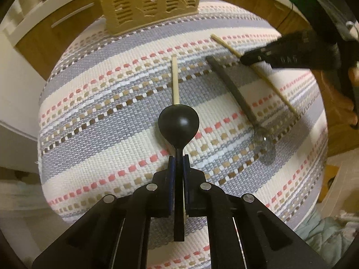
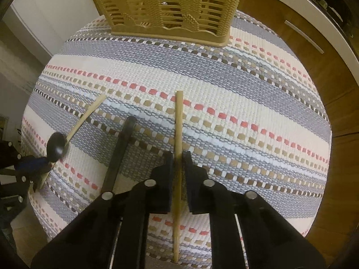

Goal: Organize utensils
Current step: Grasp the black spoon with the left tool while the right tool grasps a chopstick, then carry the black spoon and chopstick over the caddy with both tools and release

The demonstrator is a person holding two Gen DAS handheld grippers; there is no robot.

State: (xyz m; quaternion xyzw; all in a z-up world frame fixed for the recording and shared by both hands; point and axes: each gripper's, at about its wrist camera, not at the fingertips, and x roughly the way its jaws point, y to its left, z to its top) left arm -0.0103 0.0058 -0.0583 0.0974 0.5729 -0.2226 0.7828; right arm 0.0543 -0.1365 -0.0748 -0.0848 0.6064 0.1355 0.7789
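My left gripper (image 1: 178, 160) is shut on a black spoon (image 1: 178, 122) by its neck, bowl forward, just above the striped mat (image 1: 101, 145). A chopstick (image 1: 175, 81) lies on the mat beyond the spoon. My right gripper (image 2: 178, 157) has its jaws around a second chopstick (image 2: 178, 121), with a thin gap on each side. A dark grey utensil (image 2: 119, 154) lies left of it and also shows in the left wrist view (image 1: 233, 89). The tan slotted basket (image 2: 166, 6) stands at the mat's far edge. The spoon and left gripper also show in the right wrist view (image 2: 56, 146).
The mat covers a round wooden table (image 2: 332, 94). White drawers (image 1: 58, 4) stand behind the basket. The right gripper's body (image 1: 280, 55) shows in the left wrist view over the second chopstick (image 1: 258, 69).
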